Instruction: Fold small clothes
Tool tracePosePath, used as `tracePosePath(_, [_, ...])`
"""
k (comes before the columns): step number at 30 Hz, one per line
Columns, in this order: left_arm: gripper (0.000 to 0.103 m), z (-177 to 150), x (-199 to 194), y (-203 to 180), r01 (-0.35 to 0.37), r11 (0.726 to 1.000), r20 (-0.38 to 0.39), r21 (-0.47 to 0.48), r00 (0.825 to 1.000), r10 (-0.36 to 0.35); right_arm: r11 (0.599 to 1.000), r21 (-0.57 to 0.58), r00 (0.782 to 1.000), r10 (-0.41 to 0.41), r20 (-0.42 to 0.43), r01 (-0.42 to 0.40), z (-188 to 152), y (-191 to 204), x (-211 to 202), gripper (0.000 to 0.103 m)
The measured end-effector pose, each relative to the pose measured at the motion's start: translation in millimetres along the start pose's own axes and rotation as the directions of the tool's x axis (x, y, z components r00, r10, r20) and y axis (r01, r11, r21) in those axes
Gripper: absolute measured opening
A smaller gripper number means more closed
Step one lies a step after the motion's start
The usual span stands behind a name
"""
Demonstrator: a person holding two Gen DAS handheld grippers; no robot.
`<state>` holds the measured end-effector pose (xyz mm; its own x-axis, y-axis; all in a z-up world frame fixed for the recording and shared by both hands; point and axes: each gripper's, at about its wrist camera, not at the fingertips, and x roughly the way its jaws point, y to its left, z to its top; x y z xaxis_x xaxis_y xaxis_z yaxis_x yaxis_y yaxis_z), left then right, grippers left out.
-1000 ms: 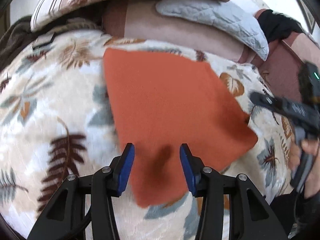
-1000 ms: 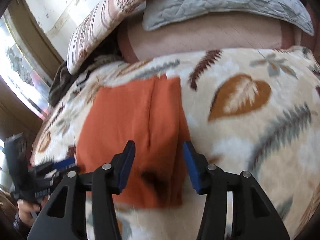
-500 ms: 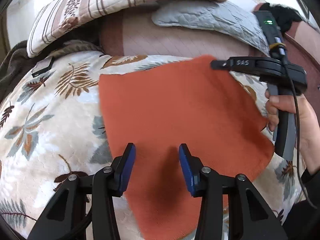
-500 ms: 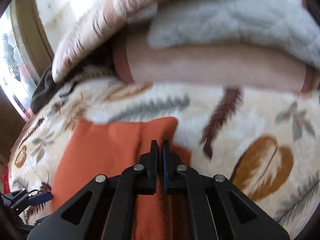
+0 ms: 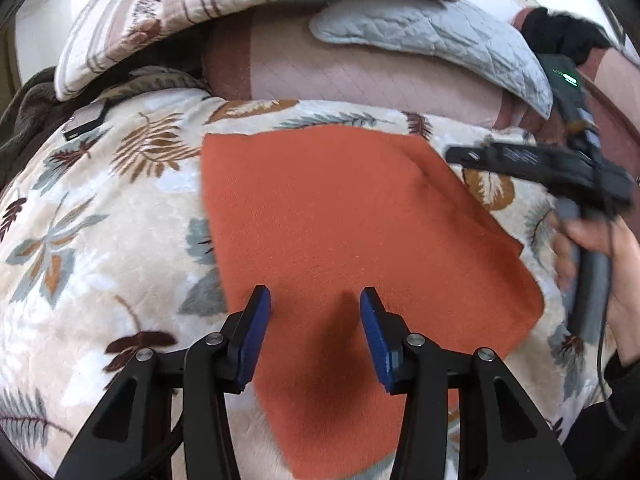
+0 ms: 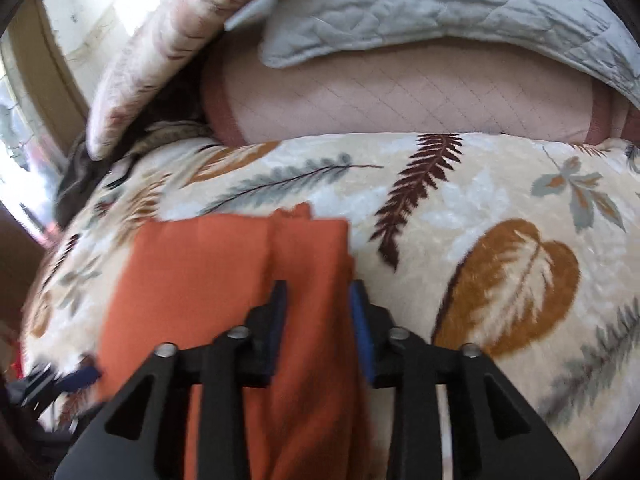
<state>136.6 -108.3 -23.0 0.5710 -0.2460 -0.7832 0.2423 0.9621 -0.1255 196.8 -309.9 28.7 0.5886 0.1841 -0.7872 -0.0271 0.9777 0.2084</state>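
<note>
Leaf-print blanket (image 5: 100,240) is covering the bed, with a striped pillow (image 5: 240,4) and grey quilt (image 5: 440,36) lying behind it. Orange cloth (image 5: 340,232) is lying flat on the blanket; left gripper (image 5: 315,312) is hovering over its near edge, fingers spread wide, holding nothing. Right gripper (image 6: 318,304) is sitting at the cloth's folded right edge (image 6: 308,248), fingers partly parted and straddling the fold, not clamping it.

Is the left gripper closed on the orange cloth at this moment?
No: in the left wrist view the left gripper stands open, its blue pads wide apart over the orange cloth, pinching nothing.
</note>
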Motion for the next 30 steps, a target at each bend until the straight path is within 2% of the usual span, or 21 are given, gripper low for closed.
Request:
tracePosePath(2, [0.048, -5, -6, 3, -0.012, 1.0, -0.012, -0.005, 1.0, 0.012, 1.0, -0.017, 1.0, 0.001, -0.03, -0.002, -18, 9, -20, 0.054])
tracePosePath(4, [0.048, -11, -10, 6, -0.032, 0.999, -0.019, -0.008, 0.999, 0.032, 1.0, -0.026, 0.998, 0.003, -0.068, -0.004, -43, 16, -35, 0.059])
tracePosePath(7, [0.048, -22, -12, 11, -0.053, 0.998, -0.035, -0.018, 0.998, 0.053, 0.999, -0.034, 0.994, -0.013, -0.109, 0.009, -78, 20, -45, 0.061])
tracePosePath(10, [0.048, -31, -6, 12, -0.066, 0.998, -0.056, -0.022, 0.996, 0.065, 0.999, -0.023, 0.988, -0.048, -0.145, 0.045, -100, 16, -36, 0.061])
tracePosePath(12, [0.048, -35, -3, 11, -0.068, 0.997, -0.068, -0.023, 0.995, 0.067, 1.0, 0.009, 0.988, -0.025, -0.156, 0.026, -108, 11, -27, 0.046])
tracePosePath(14, [0.048, -36, -3, 9, -0.066, 0.998, -0.071, -0.023, 0.995, 0.065, 1.0, 0.013, 0.99, -0.016, -0.143, 0.018, -105, 11, -29, 0.024])
tracePosePath(16, [0.047, -36, -4, 8, -0.068, 0.998, -0.069, -0.012, 0.995, 0.067, 1.0, 0.008, 0.994, -0.005, -0.106, 0.006, -101, 12, -41, 0.016])
tracePosePath(20, [0.045, -37, -5, 3, -0.073, 0.997, -0.078, 0.016, 0.994, 0.074, 1.0, 0.02, 0.998, -0.002, -0.063, 0.004, -101, 16, -60, 0.014])
tracePosePath(25, [0.046, -41, 3, 6, -0.053, 0.999, -0.104, -0.001, 0.993, 0.053, 0.999, 0.037, 0.991, -0.033, -0.126, 0.037, -112, 5, -40, 0.014])
tracePosePath(30, [0.047, -43, 12, 11, -0.039, 0.998, -0.119, -0.045, 0.992, 0.034, 0.999, 0.01, 0.991, -0.046, -0.127, 0.048, -116, 6, -36, 0.018])
